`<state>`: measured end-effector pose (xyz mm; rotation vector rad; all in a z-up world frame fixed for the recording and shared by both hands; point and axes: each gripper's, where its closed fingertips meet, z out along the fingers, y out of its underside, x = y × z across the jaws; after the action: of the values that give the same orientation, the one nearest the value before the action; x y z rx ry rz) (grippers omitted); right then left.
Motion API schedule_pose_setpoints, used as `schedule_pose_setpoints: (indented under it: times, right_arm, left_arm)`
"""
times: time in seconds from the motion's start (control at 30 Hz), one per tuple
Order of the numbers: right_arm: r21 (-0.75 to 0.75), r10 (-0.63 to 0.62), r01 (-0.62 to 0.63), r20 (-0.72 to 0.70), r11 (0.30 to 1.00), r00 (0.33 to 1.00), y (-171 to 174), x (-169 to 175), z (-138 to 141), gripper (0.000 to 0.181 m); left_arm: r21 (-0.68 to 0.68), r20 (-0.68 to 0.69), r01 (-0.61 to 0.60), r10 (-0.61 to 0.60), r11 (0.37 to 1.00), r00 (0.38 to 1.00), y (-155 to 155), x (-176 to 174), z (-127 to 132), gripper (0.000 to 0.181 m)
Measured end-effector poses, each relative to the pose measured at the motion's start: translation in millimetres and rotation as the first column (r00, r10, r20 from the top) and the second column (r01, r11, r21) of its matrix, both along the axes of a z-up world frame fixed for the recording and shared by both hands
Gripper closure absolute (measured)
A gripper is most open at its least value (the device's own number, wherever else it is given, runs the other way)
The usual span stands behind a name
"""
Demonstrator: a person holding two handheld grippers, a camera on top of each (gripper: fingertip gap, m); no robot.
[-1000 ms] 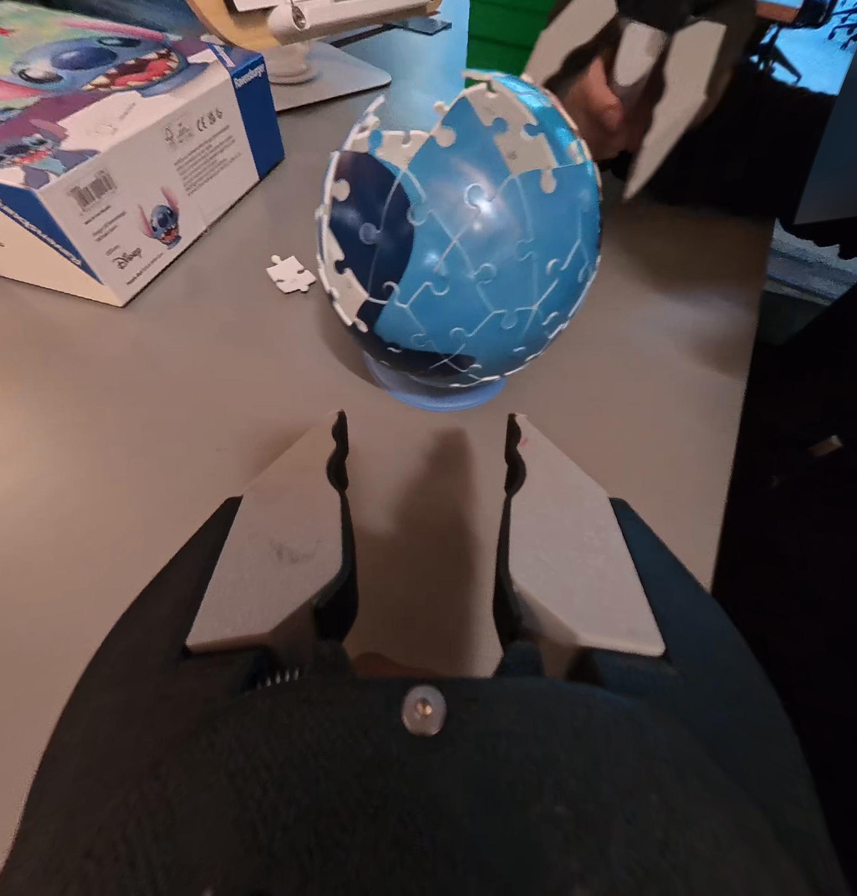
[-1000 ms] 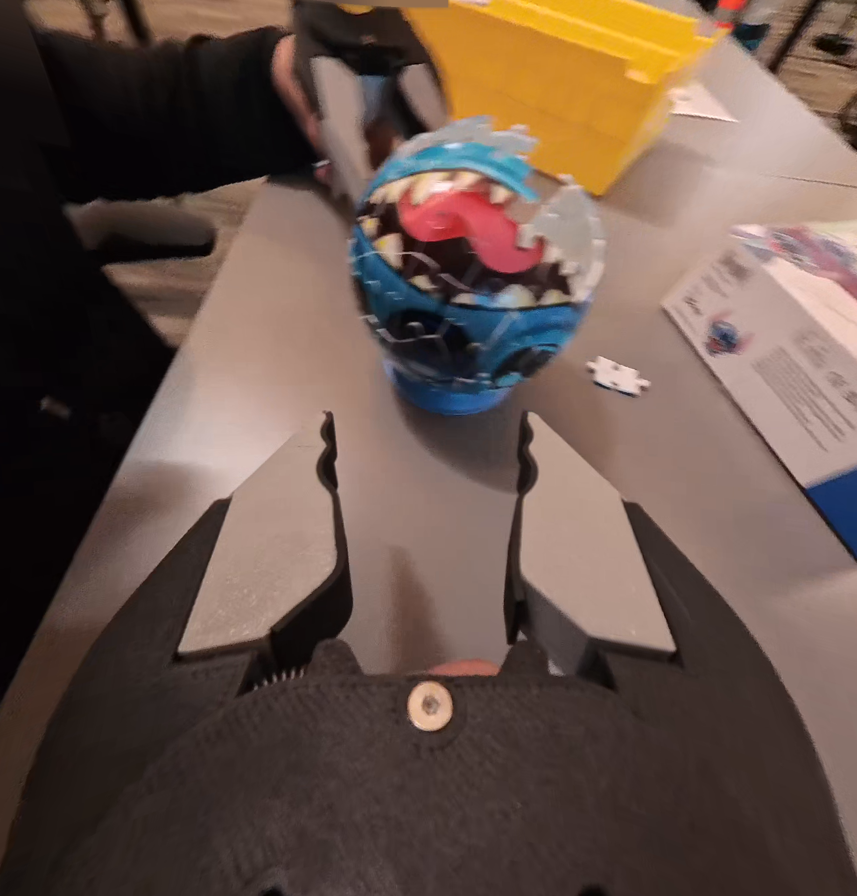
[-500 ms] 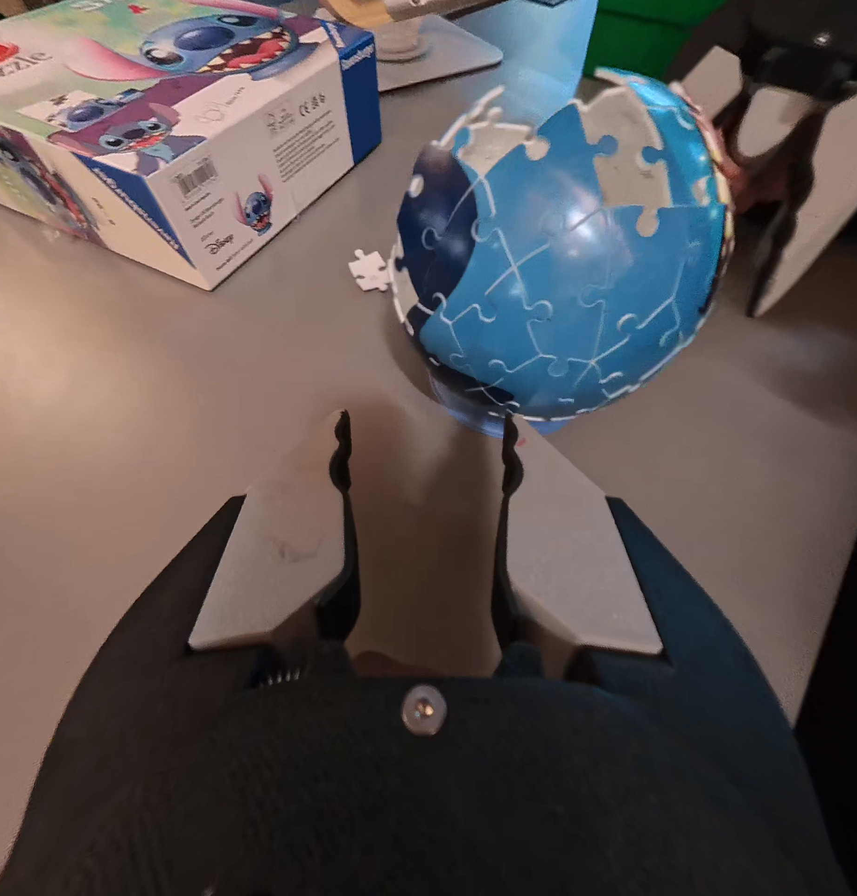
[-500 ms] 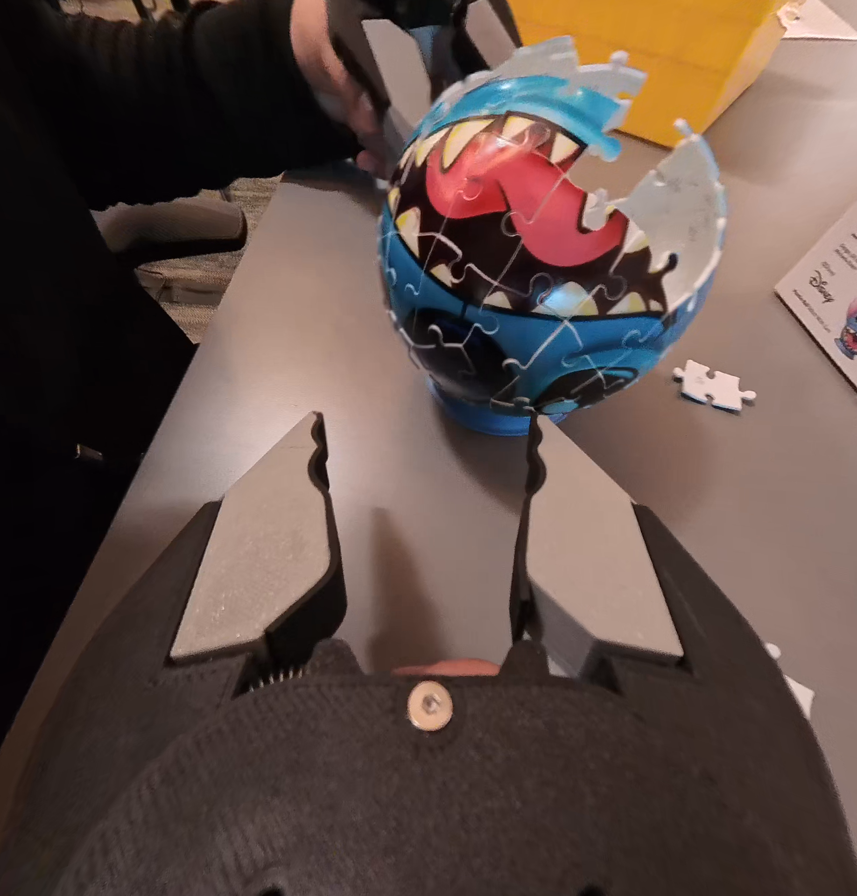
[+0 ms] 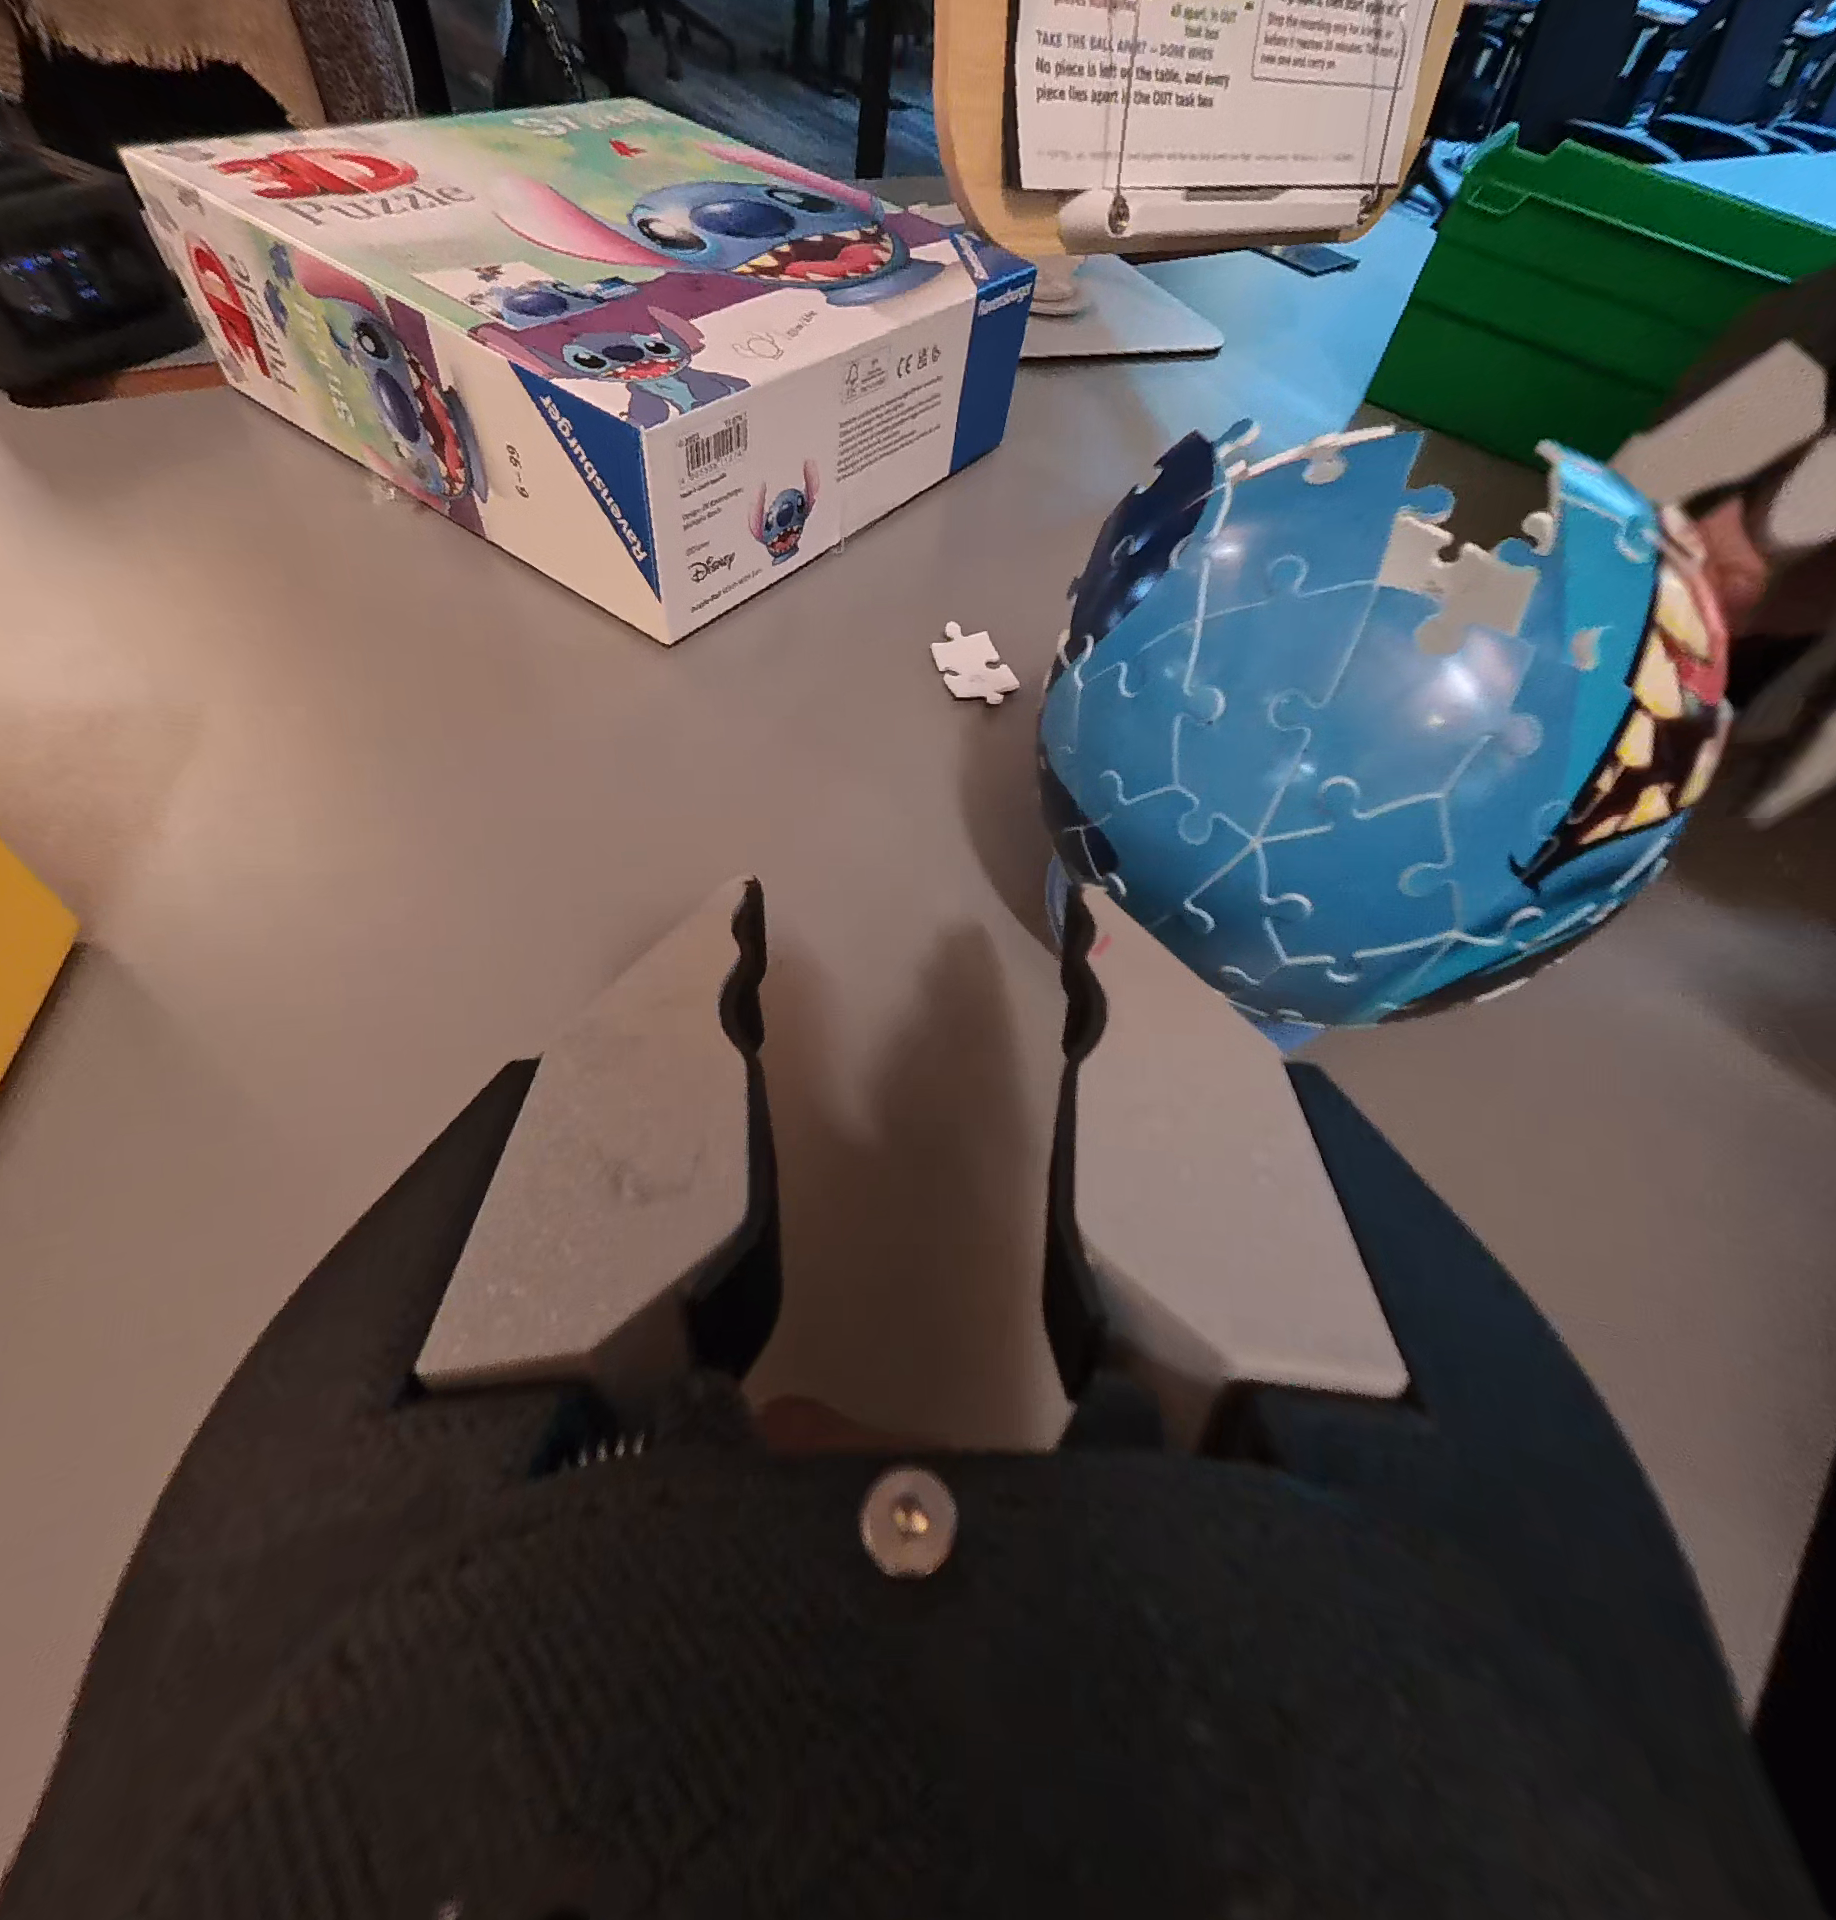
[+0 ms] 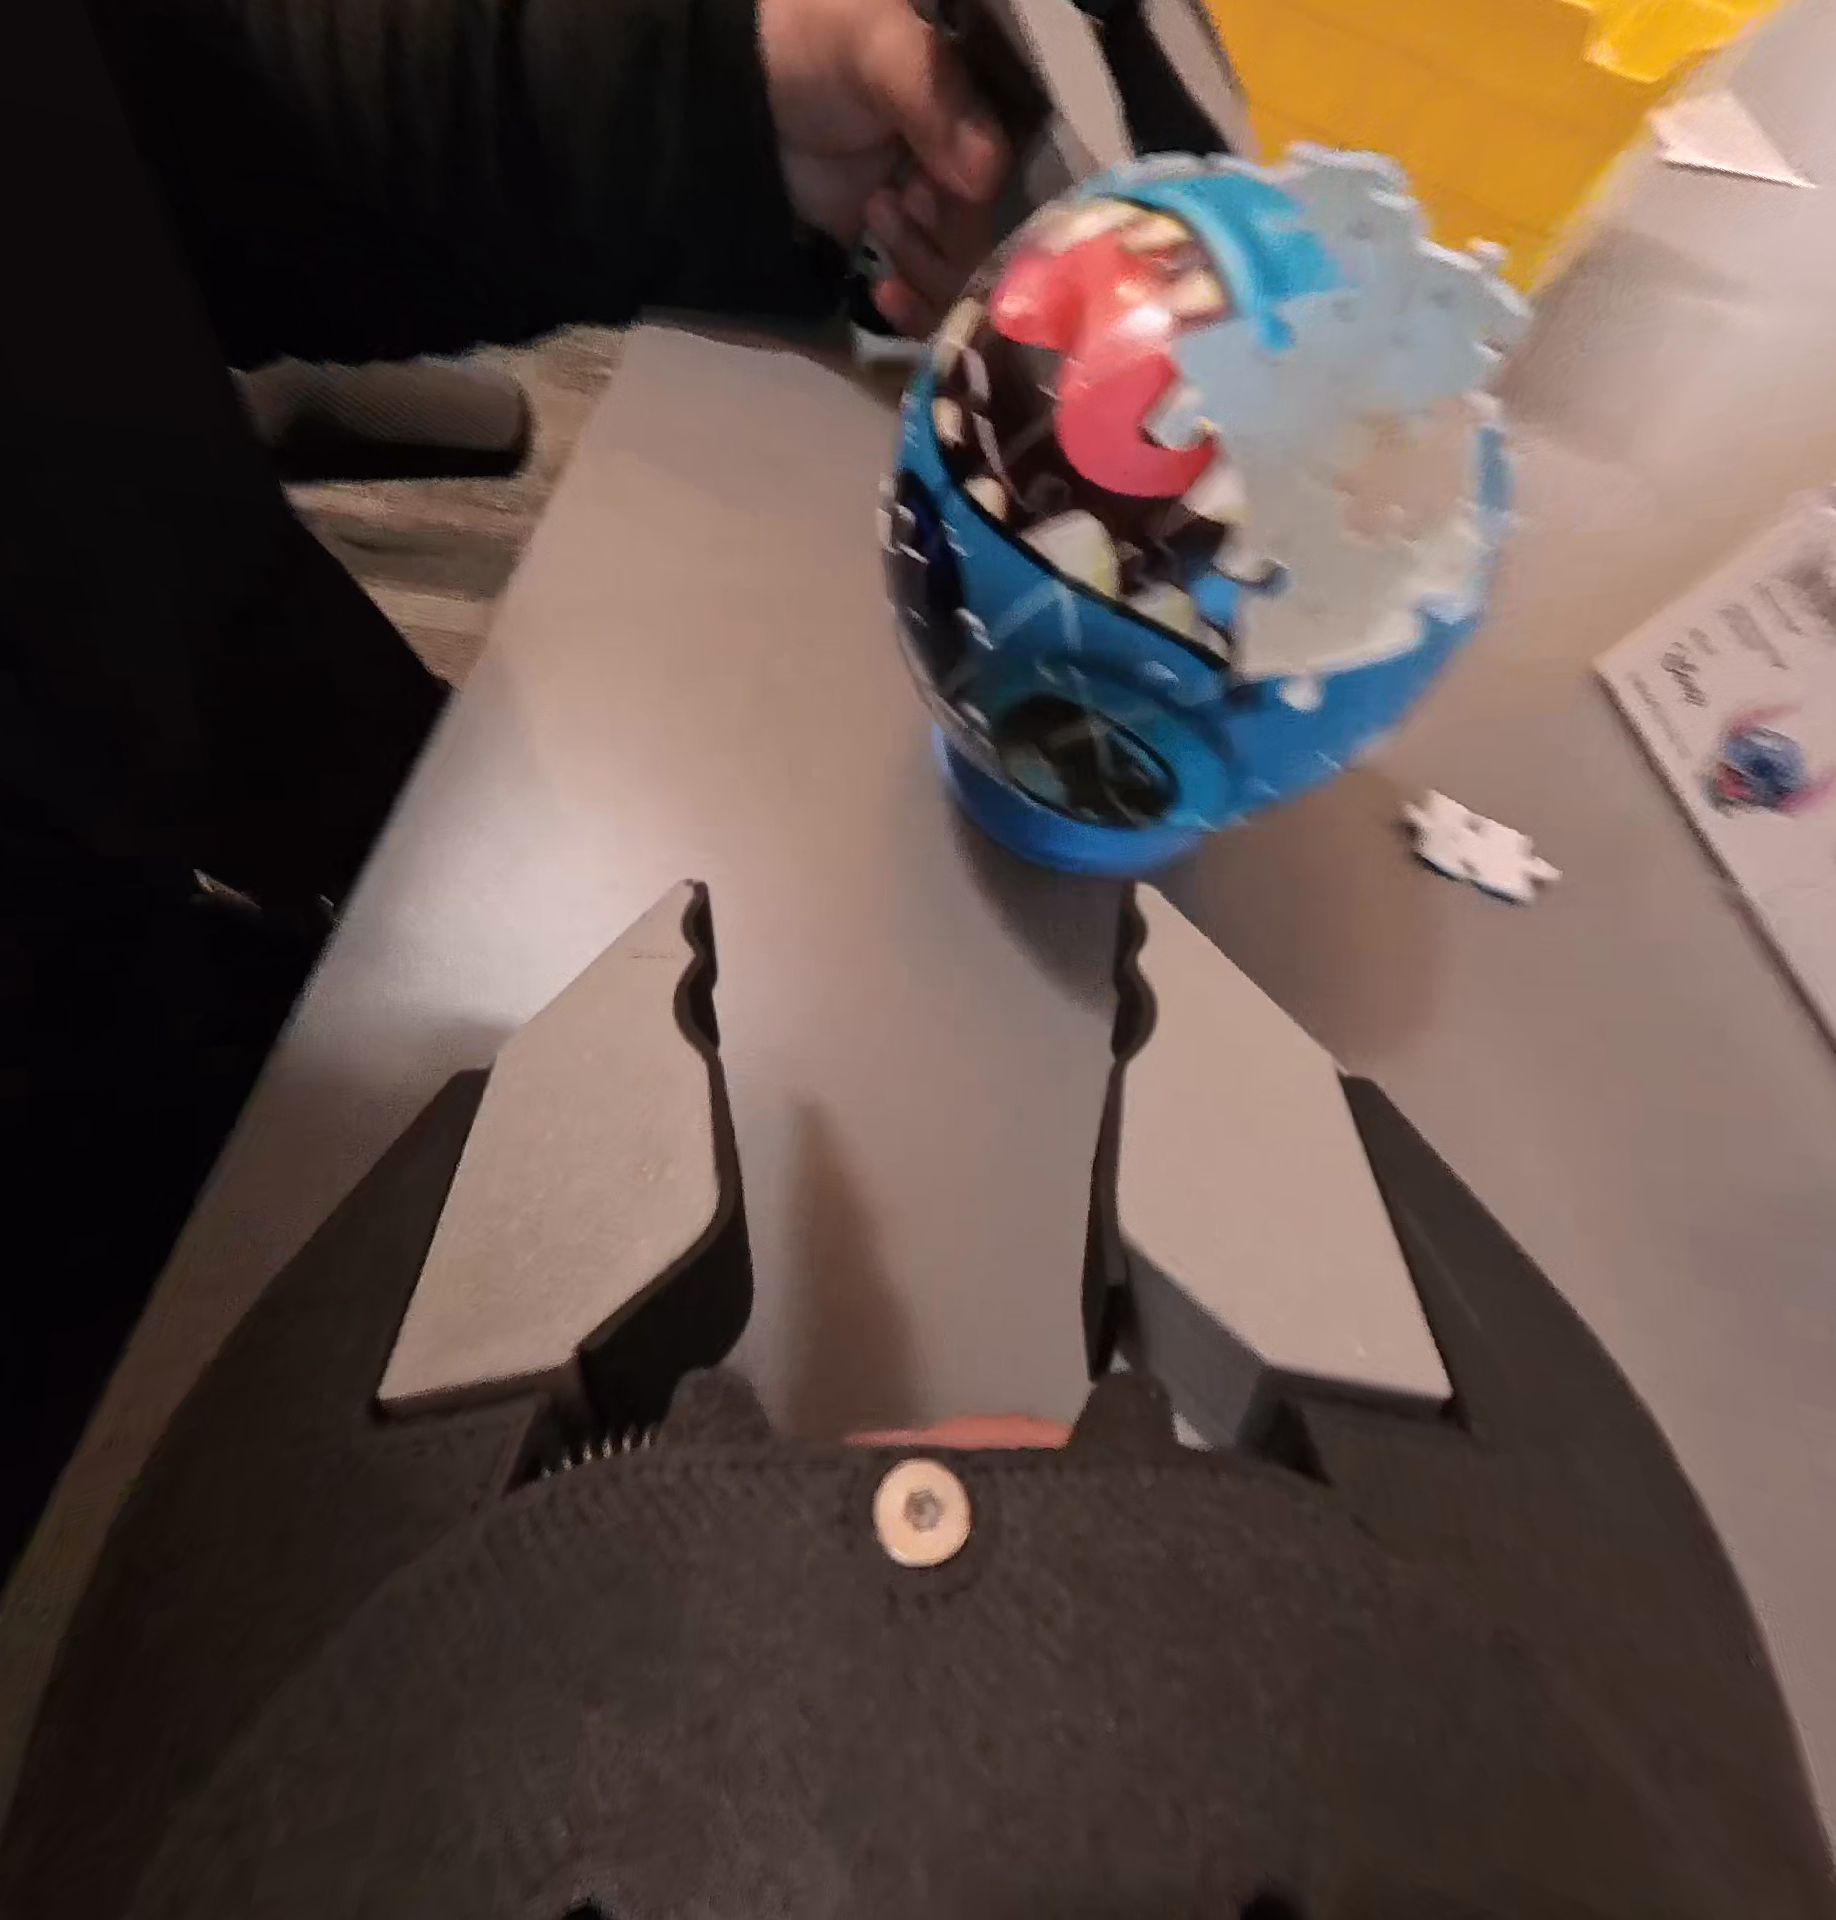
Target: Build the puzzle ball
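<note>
Ball (image 5: pixel 1350 748) sits on its blue stand so it can't roll; both hand-held grippers, left (image 5: pixel 909 935) and right (image 6: pixel 914 935), gape wide, empty.

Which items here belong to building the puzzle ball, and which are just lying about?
Job:
- blue, partly built puzzle ball on its blue ring stand
- loose white puzzle piece
- left gripper and right gripper, both open and empty

Lying about:
- printed cardboard puzzle box
- green plastic bin
- yellow plastic bin
</note>
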<state>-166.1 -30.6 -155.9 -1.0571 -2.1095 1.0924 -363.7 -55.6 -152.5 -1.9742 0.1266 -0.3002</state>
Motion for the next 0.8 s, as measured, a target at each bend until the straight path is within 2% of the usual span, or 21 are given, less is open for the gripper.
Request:
schedule_pose_setpoints:
  times: [0.13,0.23,0.37,0.47,0.7,0.8]
  right_arm:
    - [0.134,-0.188,0.176,0.083,0.975,0.979,73.8,29.8,-9.0,0.11]
    - [0.158,-0.288,0.268,0.116,0.95,0.951,112.0,50.7,-10.3,0.113]
    - [0.152,-0.338,0.308,0.25,0.939,0.907,135.2,74.2,-32.8,0.116]
    - [0.151,-0.348,0.315,0.315,0.937,0.883,139.6,77.9,-49.3,0.128]
    - [0.087,-0.342,0.331,0.294,0.94,0.893,139.8,61.3,-55.1,0.138]
    - [0.04,-0.35,0.354,0.277,0.935,0.895,145.9,58.5,-54.0,0.15]
  left_arm:
    - [-0.016,-0.035,-0.011,0.011,1.0,0.999,-6.4,-4.3,-2.2,0.126]
    - [-0.024,-0.066,-0.028,0.026,0.999,0.997,-9.4,-8.8,-2.9,0.126]
    - [-0.004,-0.075,-0.031,0.031,0.999,0.997,-11.4,-9.9,5.5,0.127]
    - [0.008,-0.083,-0.037,0.038,0.999,0.996,-11.3,-10.1,11.7,0.127]
    - [0.021,-0.099,-0.024,0.026,1.0,0.995,-13.0,-2.0,19.3,0.128]
    - [0.031,-0.108,-0.016,0.019,0.999,0.994,-12.0,2.6,24.1,0.128]
